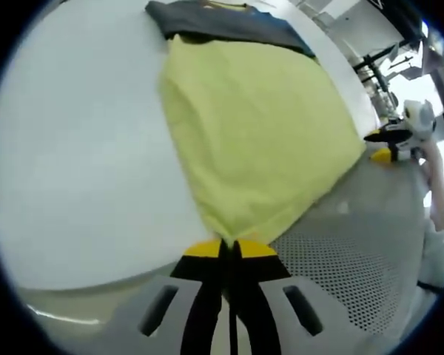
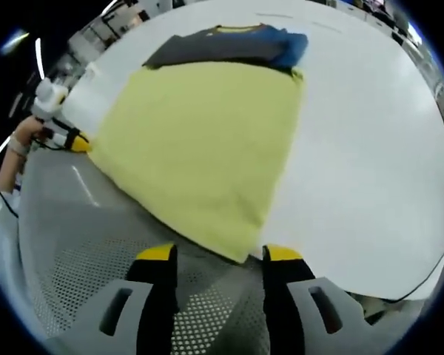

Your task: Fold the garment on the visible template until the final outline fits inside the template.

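Left gripper view, left tool (image 1: 229,246) pinching yellow garment (image 1: 259,126) corner

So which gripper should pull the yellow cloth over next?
Probably the left gripper: its jaws are already shut on a corner of the yellow cloth garment. The right gripper is open, holding nothing.

Garment (image 1: 259,133): pale yellow cloth, folded into a rough rectangle, lying flat on the white tabletop (image 1: 81,170). Near corner overhangs the tabletop edge; far edge touches a dark folded garment (image 2: 222,46).
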The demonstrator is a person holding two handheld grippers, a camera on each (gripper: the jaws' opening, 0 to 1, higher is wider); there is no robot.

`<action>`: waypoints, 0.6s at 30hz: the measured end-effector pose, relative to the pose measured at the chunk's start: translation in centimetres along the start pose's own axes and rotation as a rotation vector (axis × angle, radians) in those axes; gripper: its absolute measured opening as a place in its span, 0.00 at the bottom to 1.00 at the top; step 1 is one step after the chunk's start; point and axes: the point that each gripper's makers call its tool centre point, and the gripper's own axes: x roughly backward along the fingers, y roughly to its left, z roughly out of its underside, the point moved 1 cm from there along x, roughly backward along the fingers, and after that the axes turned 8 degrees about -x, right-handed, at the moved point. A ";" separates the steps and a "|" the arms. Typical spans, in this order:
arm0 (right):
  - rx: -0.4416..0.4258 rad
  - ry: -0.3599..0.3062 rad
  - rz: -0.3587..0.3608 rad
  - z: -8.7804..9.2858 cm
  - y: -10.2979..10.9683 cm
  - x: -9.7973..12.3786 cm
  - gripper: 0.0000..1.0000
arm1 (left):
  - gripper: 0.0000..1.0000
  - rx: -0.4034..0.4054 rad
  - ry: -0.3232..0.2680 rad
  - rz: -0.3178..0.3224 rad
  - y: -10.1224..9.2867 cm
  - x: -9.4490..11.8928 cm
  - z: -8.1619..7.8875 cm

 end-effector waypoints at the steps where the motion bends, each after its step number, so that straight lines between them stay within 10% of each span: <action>1: -0.002 0.004 -0.001 0.1 0.0 -0.1 0.44 | 0.02 -0.001 0.000 0.000 0.0 0.0 0.0; 18: -0.015 0.054 0.024 0.6 -0.8 -0.9 0.33 | 0.02 0.005 0.014 0.019 -0.6 -0.3 0.2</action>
